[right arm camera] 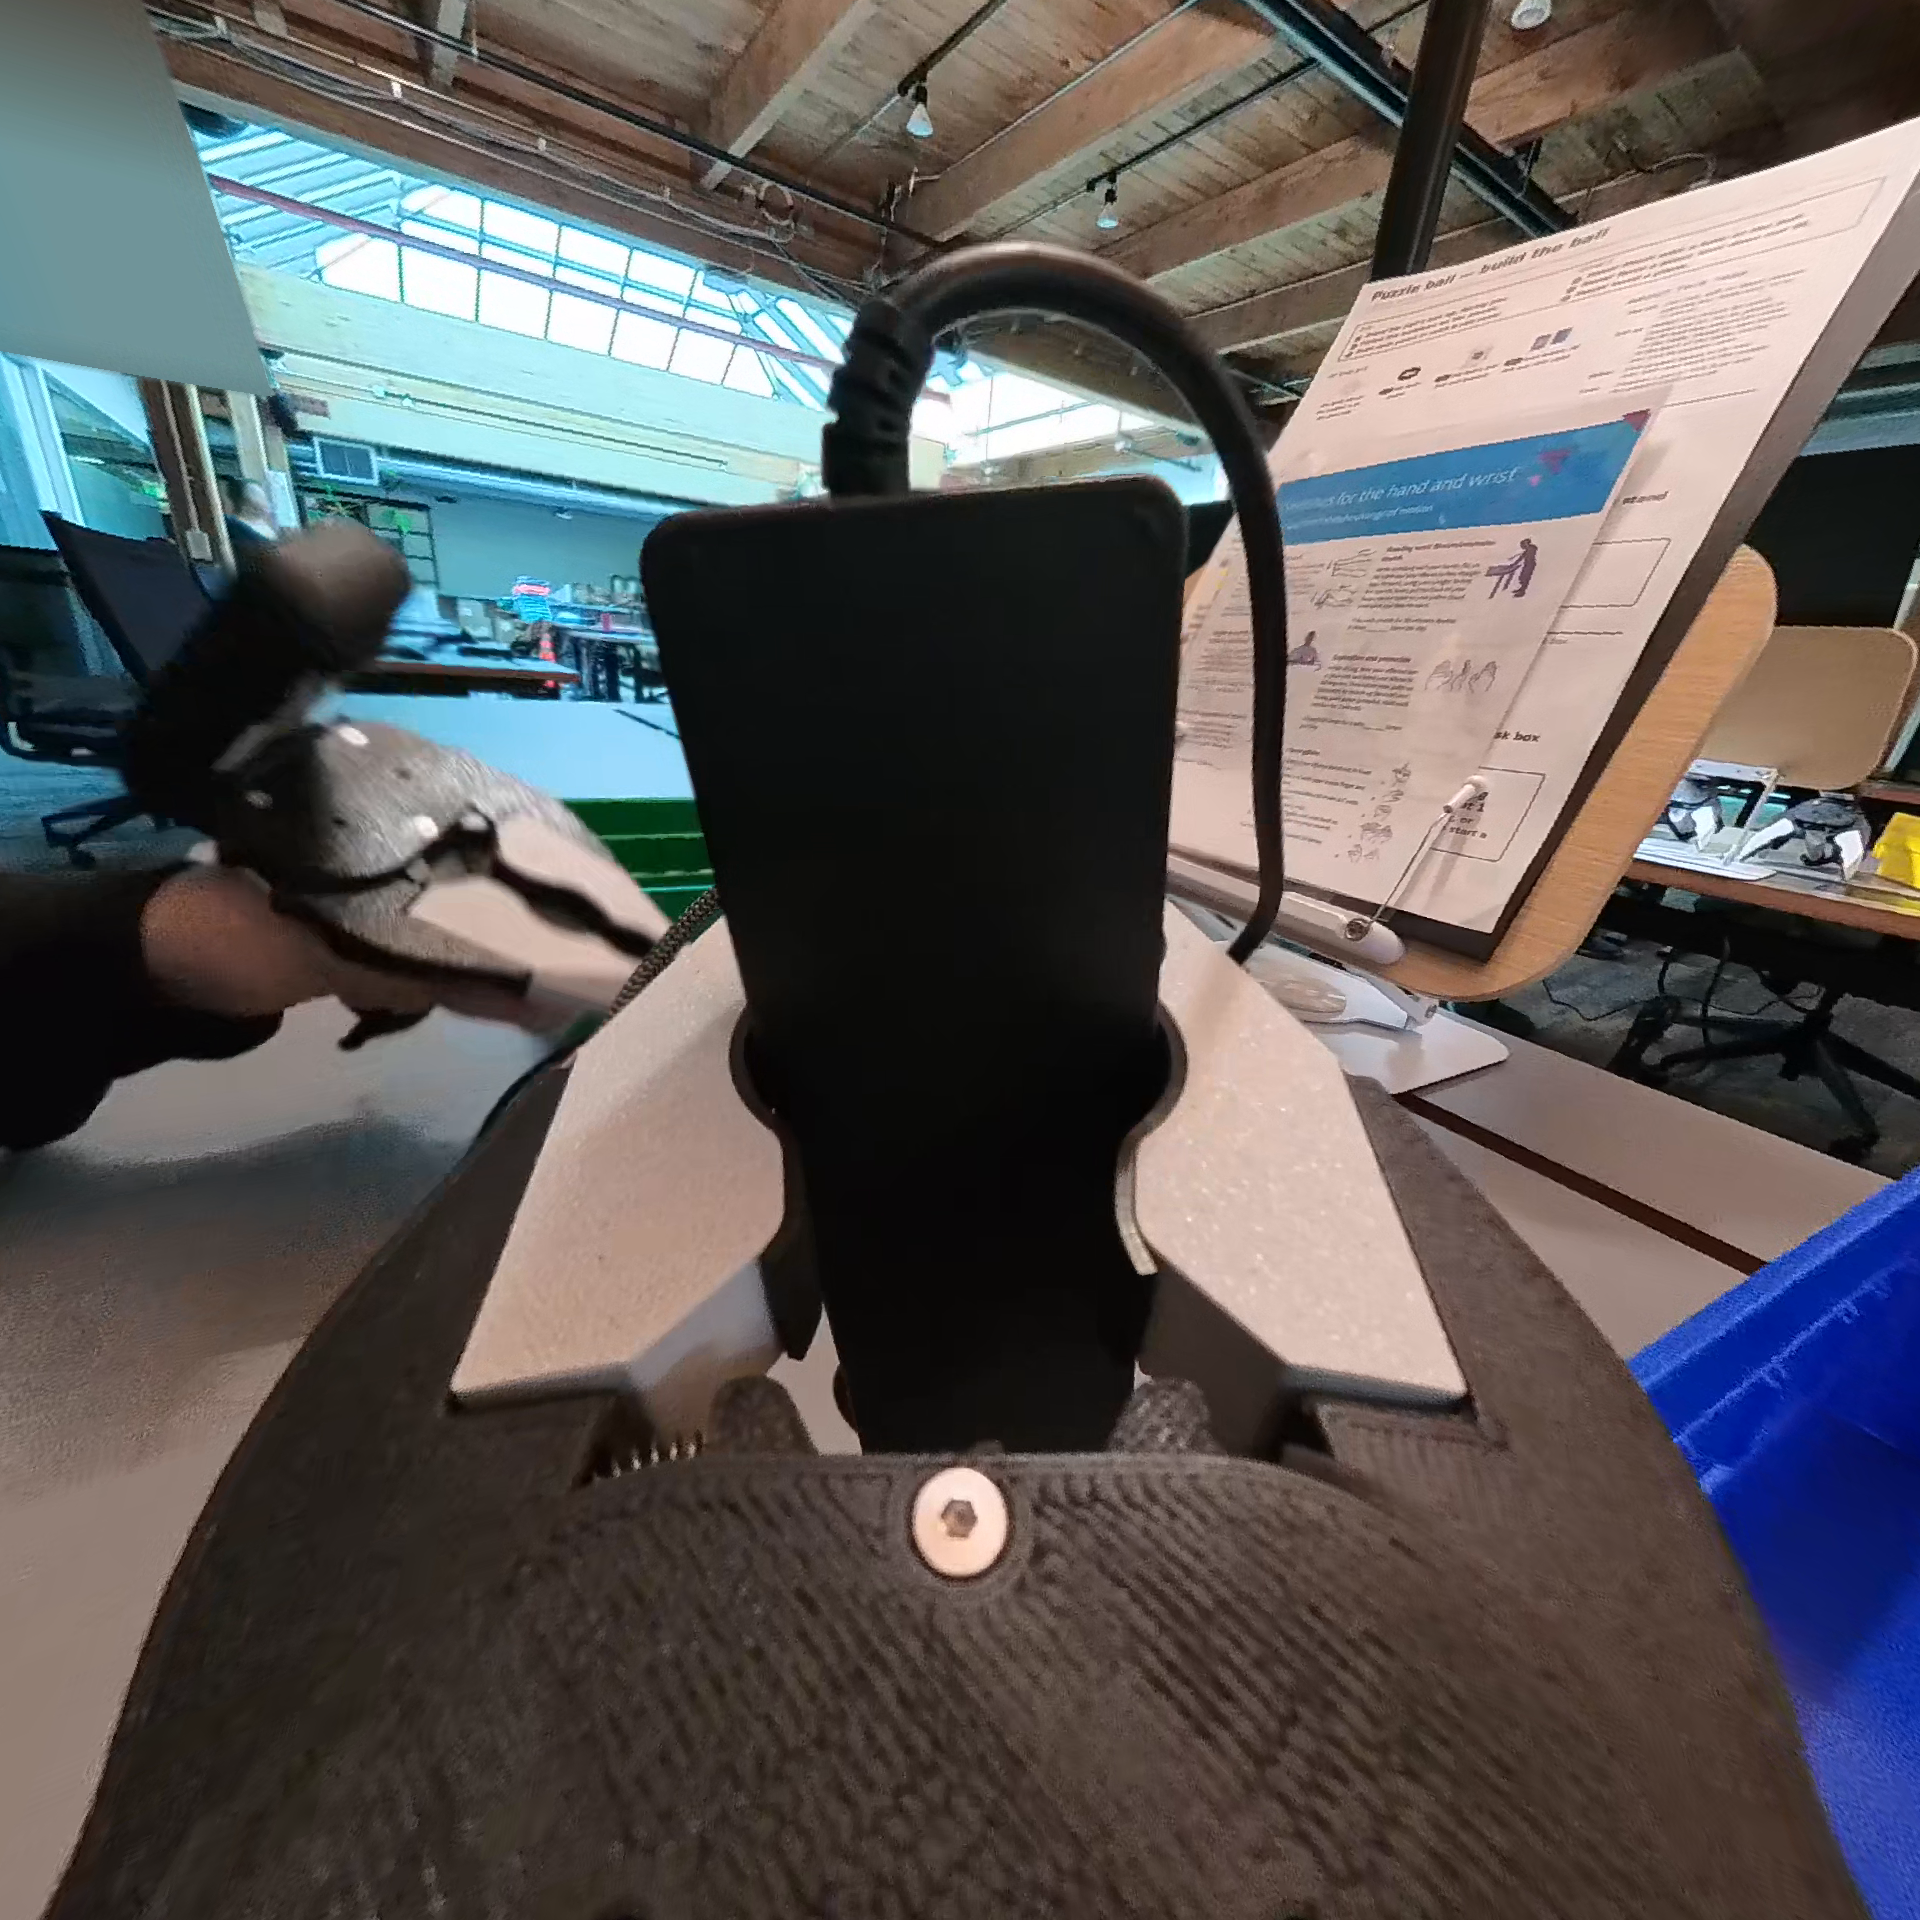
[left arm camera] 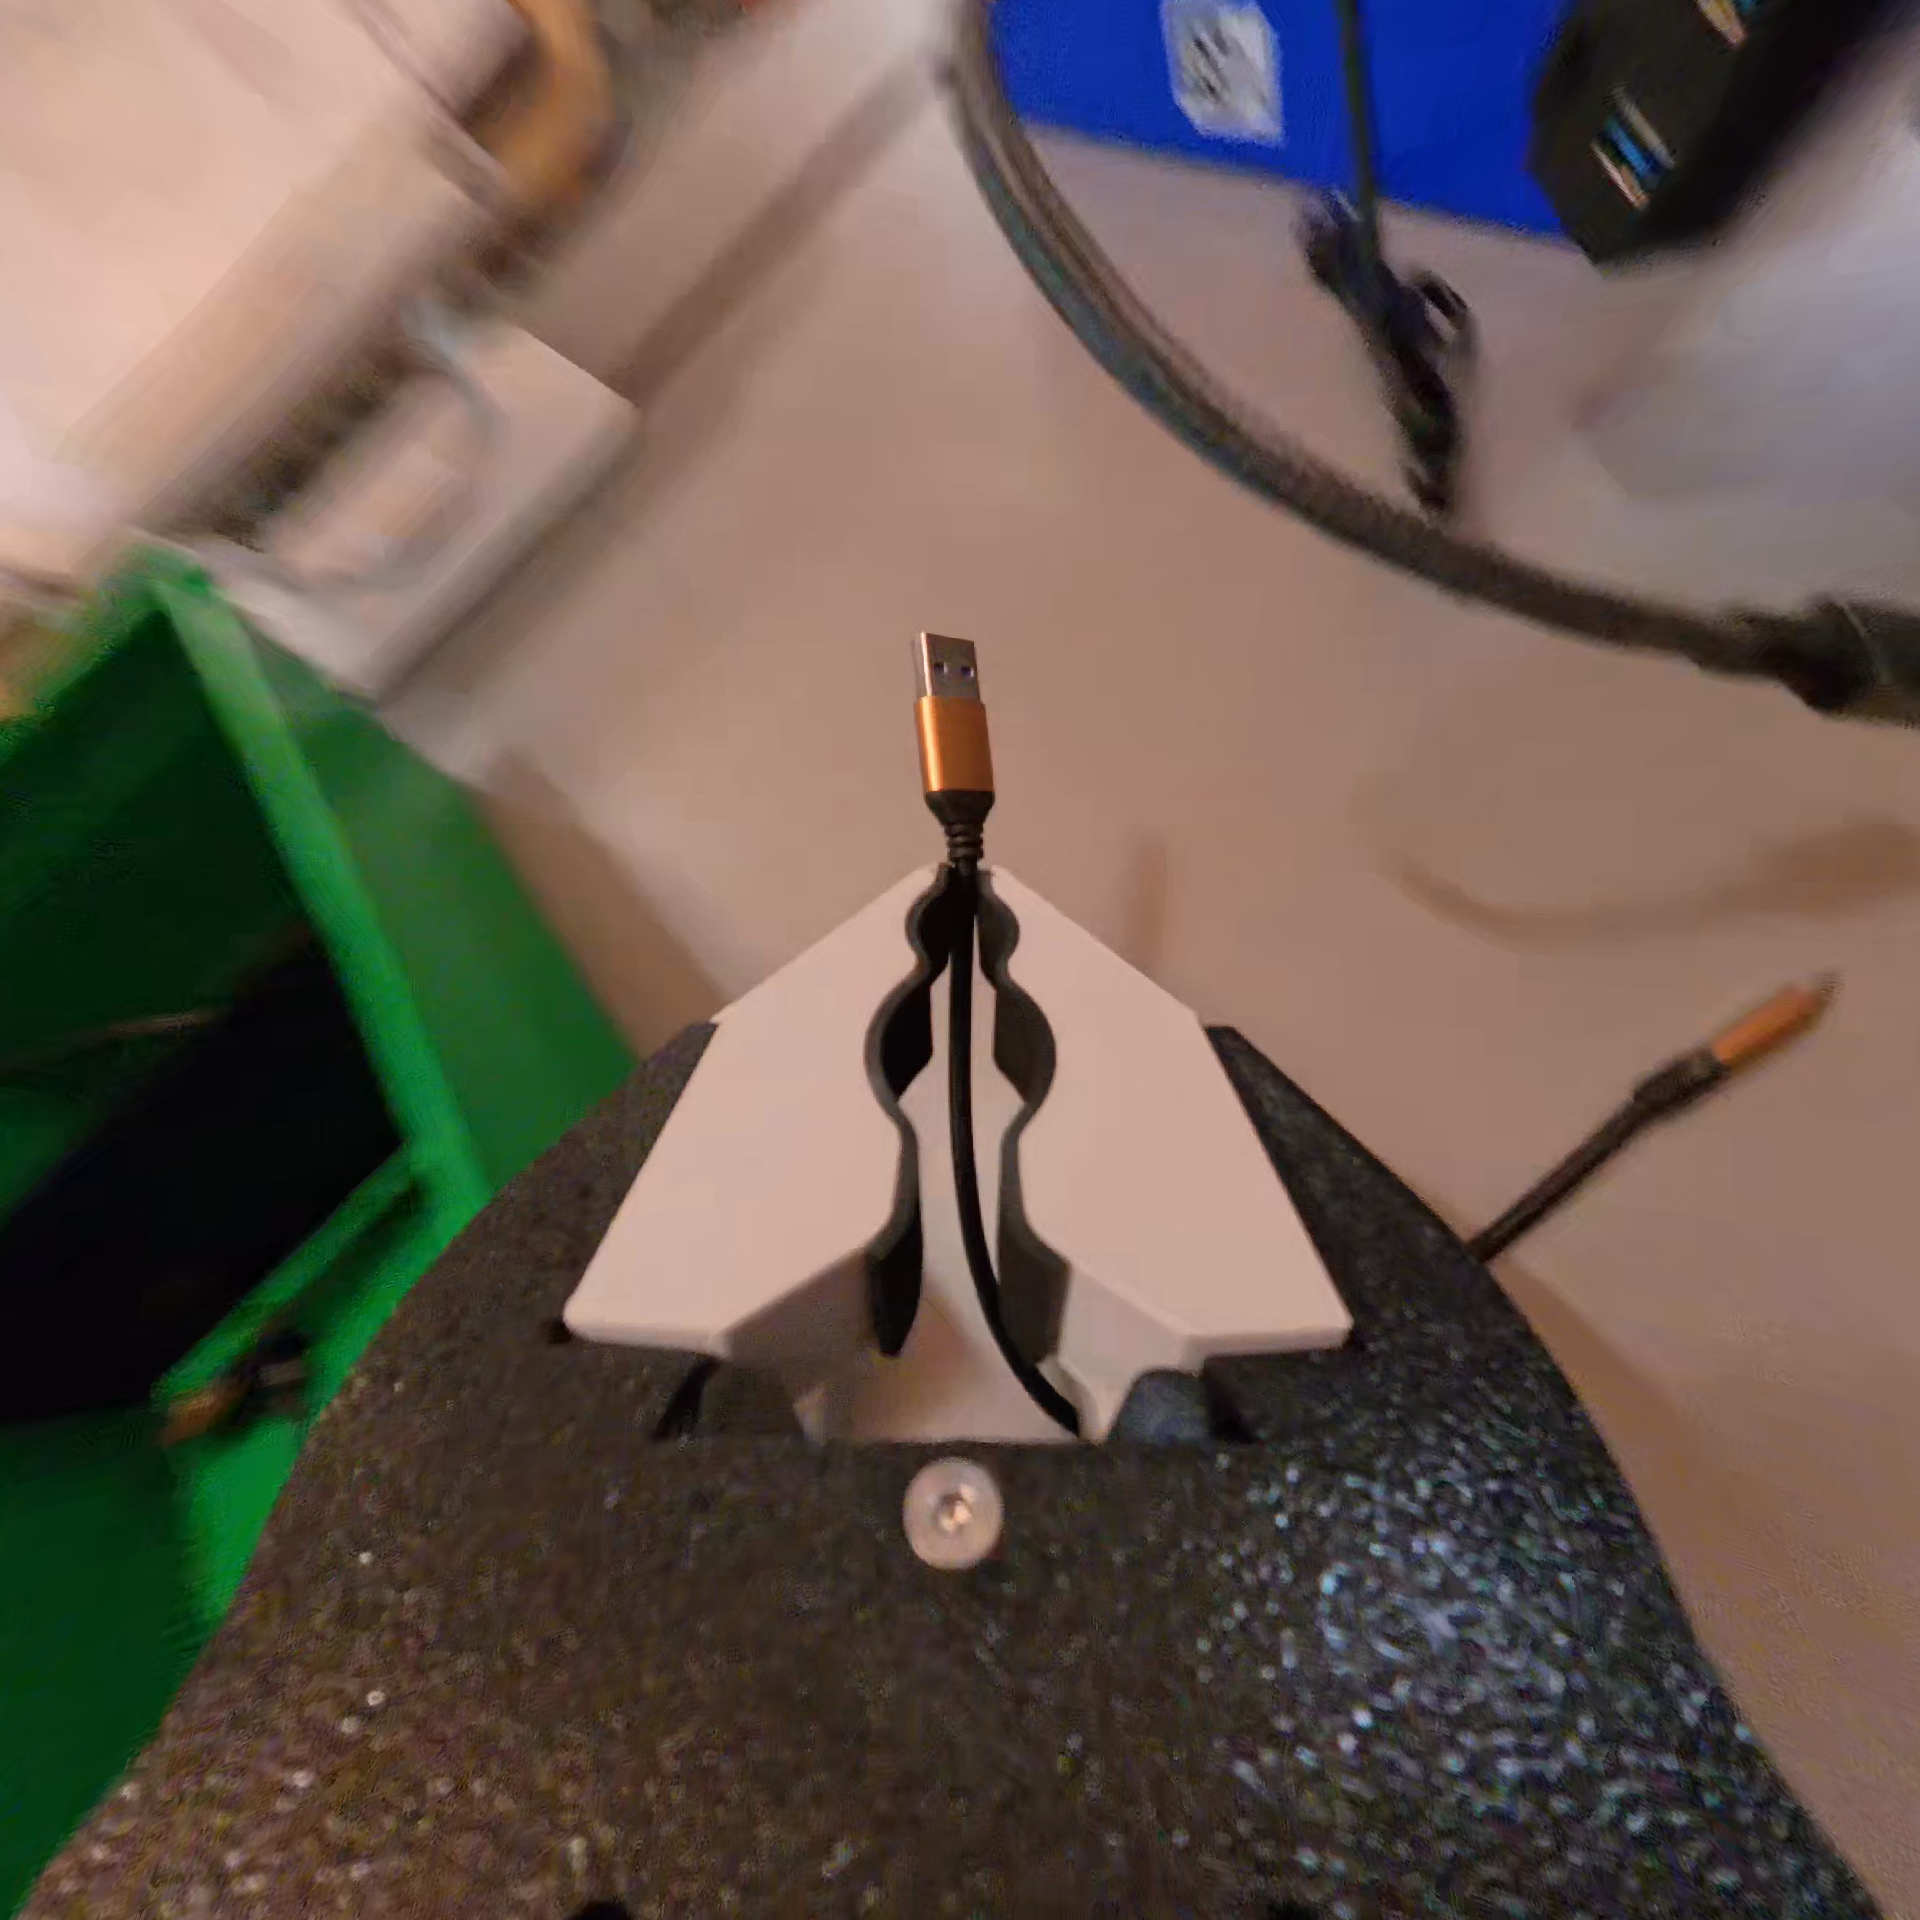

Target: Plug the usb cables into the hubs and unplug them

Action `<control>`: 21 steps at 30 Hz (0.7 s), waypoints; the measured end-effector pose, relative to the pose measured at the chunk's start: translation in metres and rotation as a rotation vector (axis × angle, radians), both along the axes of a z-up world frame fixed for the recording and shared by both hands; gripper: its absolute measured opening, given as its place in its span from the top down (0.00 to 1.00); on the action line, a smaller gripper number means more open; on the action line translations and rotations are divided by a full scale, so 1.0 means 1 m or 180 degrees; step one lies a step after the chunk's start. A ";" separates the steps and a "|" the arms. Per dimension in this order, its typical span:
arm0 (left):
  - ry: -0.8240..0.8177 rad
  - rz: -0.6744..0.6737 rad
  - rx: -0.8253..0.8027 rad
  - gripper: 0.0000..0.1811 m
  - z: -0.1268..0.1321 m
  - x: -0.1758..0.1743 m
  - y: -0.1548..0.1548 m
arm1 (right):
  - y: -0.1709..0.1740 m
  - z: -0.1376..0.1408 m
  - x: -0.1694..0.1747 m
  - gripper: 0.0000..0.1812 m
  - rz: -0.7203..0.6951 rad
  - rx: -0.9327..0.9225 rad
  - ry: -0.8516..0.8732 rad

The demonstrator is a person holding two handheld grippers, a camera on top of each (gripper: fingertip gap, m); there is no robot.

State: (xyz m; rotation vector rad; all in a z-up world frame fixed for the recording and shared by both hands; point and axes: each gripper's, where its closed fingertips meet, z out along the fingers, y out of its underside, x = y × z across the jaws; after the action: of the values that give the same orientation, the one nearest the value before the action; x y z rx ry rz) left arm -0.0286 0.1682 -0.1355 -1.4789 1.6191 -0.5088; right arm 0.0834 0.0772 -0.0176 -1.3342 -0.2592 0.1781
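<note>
Pinching a USB cable (left arm camera: 954,727), left claw (left arm camera: 961,883); right claw (right arm camera: 951,1049) clamped on black hub (right arm camera: 914,779)

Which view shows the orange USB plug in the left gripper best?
The left wrist view: the USB plug stands sharp and centred beyond the closed left gripper, metal tip forward. In the right wrist view the hub hides the plug; only its braided cable shows.

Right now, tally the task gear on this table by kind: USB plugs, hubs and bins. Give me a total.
USB plugs: 2, one clamped in the left gripper, one lying loose on the table.
Hubs: 1, the black hub clamped in the right gripper.
Bins: 2, one green bin, one blue bin.
Total: 5.
</note>
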 end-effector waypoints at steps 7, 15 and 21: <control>-0.0993 0.0201 0.2048 0.99 0.106 -0.008 0.009 | -0.003 0.006 0.009 0.65 -0.0146 0.0096 0.0036; 0.0032 -0.1251 0.1625 0.99 0.003 -0.010 -0.078 | -0.006 0.010 0.011 0.65 -0.0178 0.0172 0.0046; 0.0645 -0.1627 0.0787 0.99 -0.055 -0.021 -0.098 | -0.006 0.008 0.008 0.65 -0.0130 0.0146 0.0011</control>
State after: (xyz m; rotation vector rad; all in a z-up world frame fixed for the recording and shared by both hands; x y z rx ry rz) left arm -0.0499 0.0705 -0.1904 -0.9522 2.1500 -0.4240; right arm 0.0914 0.0717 -0.0096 -1.2925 -0.2316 0.1393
